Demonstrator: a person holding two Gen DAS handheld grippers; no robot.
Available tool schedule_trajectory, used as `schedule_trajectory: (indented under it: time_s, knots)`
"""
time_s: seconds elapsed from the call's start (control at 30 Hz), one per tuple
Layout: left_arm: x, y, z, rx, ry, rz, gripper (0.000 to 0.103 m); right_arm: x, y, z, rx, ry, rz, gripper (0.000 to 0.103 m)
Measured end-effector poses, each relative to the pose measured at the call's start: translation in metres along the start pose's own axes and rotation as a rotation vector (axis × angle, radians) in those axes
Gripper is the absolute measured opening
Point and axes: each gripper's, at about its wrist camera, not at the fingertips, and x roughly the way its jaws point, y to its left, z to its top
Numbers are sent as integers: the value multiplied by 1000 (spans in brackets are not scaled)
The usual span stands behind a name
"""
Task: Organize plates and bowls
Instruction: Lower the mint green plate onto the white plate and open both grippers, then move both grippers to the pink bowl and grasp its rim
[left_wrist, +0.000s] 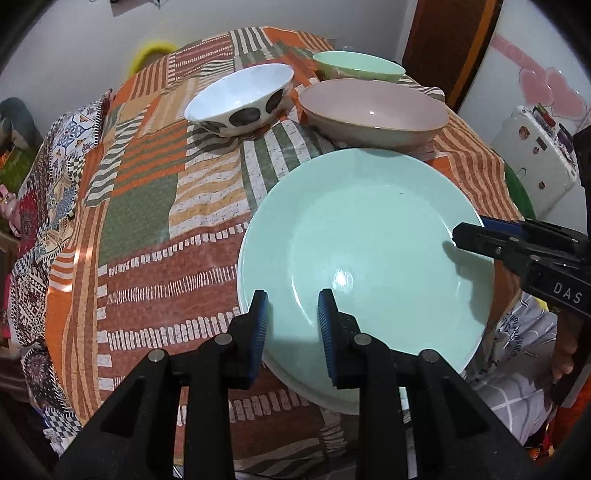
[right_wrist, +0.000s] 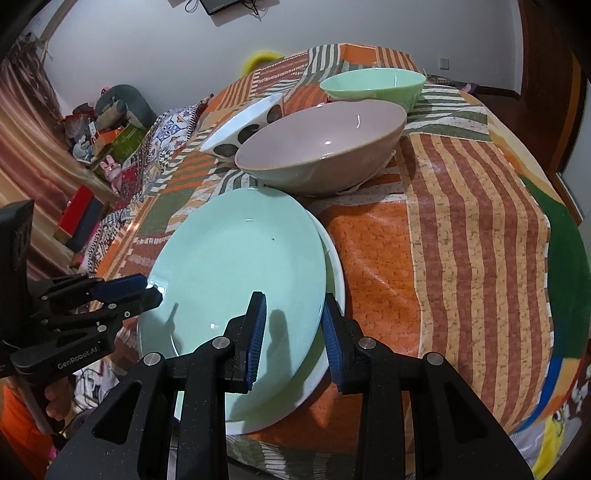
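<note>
A mint green plate (left_wrist: 369, 240) (right_wrist: 240, 266) lies on a white plate (right_wrist: 334, 266) near the table's front edge. My left gripper (left_wrist: 293, 299) (right_wrist: 153, 291) is shut on the green plate's left rim, with the rim running between its blue pads. My right gripper (right_wrist: 293, 302) (left_wrist: 456, 238) is shut on the opposite rim. Behind the plates stand a large pink bowl (left_wrist: 373, 110) (right_wrist: 321, 147), a white bowl with dark spots (left_wrist: 240, 96) (right_wrist: 251, 118) and a mint green bowl (left_wrist: 358, 64) (right_wrist: 373, 85).
A patchwork cloth (left_wrist: 155, 206) (right_wrist: 461, 240) covers the table and hangs over its edges. A yellow object (left_wrist: 151, 51) shows behind the far edge. Boxes and toys (right_wrist: 107, 147) sit on the floor to the left. A white cabinet (left_wrist: 535, 155) stands at the right.
</note>
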Motion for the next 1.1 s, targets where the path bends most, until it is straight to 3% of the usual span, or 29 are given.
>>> schedule_trajectory:
  time_s: [0.3, 0.57, 0.83, 0.97, 1.1]
  knots:
    - [-11, 10, 4, -41, -32, 4, 27, -8, -7, -1, 12, -10, 0, 31]
    - [-37, 17, 25, -61, -130, 16, 29, -38, -8, 10, -10, -110, -42, 33]
    - [-58, 18, 59, -73, -240, 14, 46, -54, -10, 26, -5, -184, -45, 34]
    - [-56, 18, 76, -77, -259, 1, 50, -59, -12, 38, 3, -227, -52, 45]
    - [-45, 20, 94, -86, -250, -30, 54, -59, -17, 51, 8, -252, -63, 48]
